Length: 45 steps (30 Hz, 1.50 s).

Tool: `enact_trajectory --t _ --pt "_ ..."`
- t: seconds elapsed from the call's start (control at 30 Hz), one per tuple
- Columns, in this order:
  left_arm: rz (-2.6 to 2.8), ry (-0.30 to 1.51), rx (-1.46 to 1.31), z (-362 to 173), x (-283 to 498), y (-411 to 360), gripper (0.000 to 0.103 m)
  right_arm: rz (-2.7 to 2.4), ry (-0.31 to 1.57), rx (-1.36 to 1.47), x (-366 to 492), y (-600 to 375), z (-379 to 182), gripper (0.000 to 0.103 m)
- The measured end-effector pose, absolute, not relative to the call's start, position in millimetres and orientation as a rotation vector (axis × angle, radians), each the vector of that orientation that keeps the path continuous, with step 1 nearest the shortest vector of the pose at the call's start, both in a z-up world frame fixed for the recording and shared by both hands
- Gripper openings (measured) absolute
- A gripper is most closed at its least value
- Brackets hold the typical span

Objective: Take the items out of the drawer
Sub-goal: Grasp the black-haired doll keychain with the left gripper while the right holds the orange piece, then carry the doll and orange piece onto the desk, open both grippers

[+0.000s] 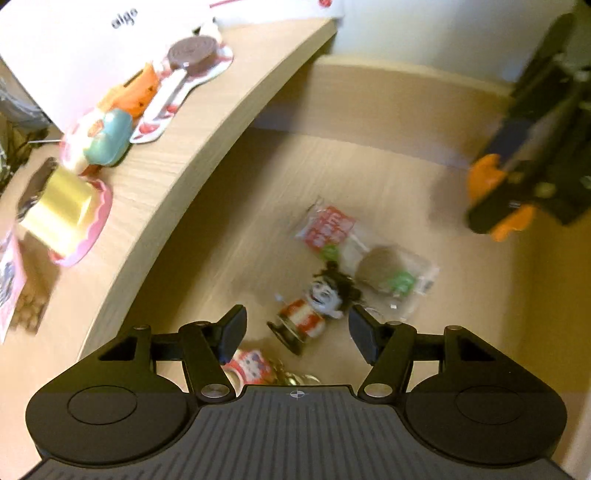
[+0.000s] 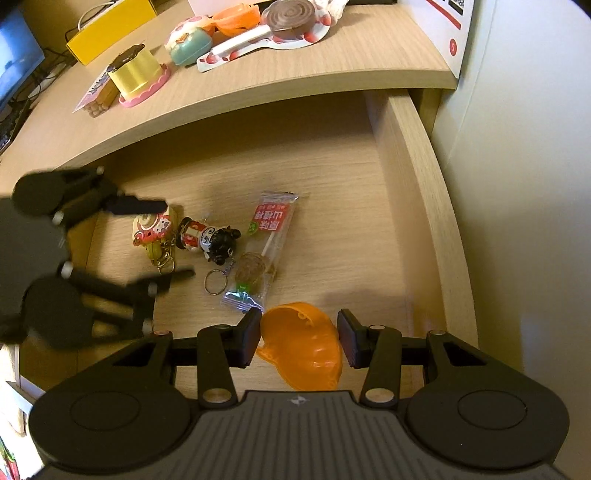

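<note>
The open wooden drawer [image 2: 406, 166] holds a doll keychain [image 2: 210, 238], a wrapped lollipop [image 2: 266, 243] and a mushroom-shaped keychain [image 2: 153, 229]. My left gripper [image 1: 295, 325] hangs open low over the drawer floor, with the doll keychain [image 1: 314, 306] lying just ahead between its fingers and the mushroom keychain [image 1: 251, 363] under its left finger. The lollipop packet [image 1: 354, 251] lies a little beyond. My right gripper [image 2: 299, 325] is shut on an orange plastic half-shell [image 2: 306, 350] above the drawer's front right. In the left wrist view, blurred, it is the right gripper [image 1: 495, 199] holding the orange shell [image 1: 484, 181].
The desktop [image 2: 332, 70] above the drawer carries a yellow cup on a pink base [image 2: 136, 74], a teal and white toy [image 2: 188, 44], orange shell pieces [image 2: 236, 16], a large toy lollipop [image 2: 288, 18] and a yellow box [image 2: 110, 29]. A white wall stands right of the drawer.
</note>
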State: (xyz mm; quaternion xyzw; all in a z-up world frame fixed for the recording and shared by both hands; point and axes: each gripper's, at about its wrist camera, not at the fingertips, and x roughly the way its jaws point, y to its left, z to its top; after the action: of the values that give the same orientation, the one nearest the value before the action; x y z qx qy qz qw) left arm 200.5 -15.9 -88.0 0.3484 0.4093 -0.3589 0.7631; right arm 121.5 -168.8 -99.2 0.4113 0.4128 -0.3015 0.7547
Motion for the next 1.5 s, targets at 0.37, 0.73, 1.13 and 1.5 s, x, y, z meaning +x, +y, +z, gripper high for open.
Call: enact_trajectory --t 0.37,0.73,1.13,1.5 --pt "-0.805 1.089 0.552 -107.6 233.0 -23.2 0.062 -0.639 0.909 0.890 125.5 -167.9 -97.5 0.045" --pt "-0.640 1.154 0.301 -61.2 201.5 16.7 0.050 -0.618 0.913 0.838 132.0 -158.6 -77.2 0.045" --pt "-0.611 0.865 0.151 39.5 190.5 33.6 0.034 -0.700 0.707 0.770 108.2 -180.6 13.5 0.045" --pt "-0.554 0.579 -0.042 144.0 300.7 52.4 0.034 -0.808 0.430 0.666 122.1 -271.8 106.6 0.045"
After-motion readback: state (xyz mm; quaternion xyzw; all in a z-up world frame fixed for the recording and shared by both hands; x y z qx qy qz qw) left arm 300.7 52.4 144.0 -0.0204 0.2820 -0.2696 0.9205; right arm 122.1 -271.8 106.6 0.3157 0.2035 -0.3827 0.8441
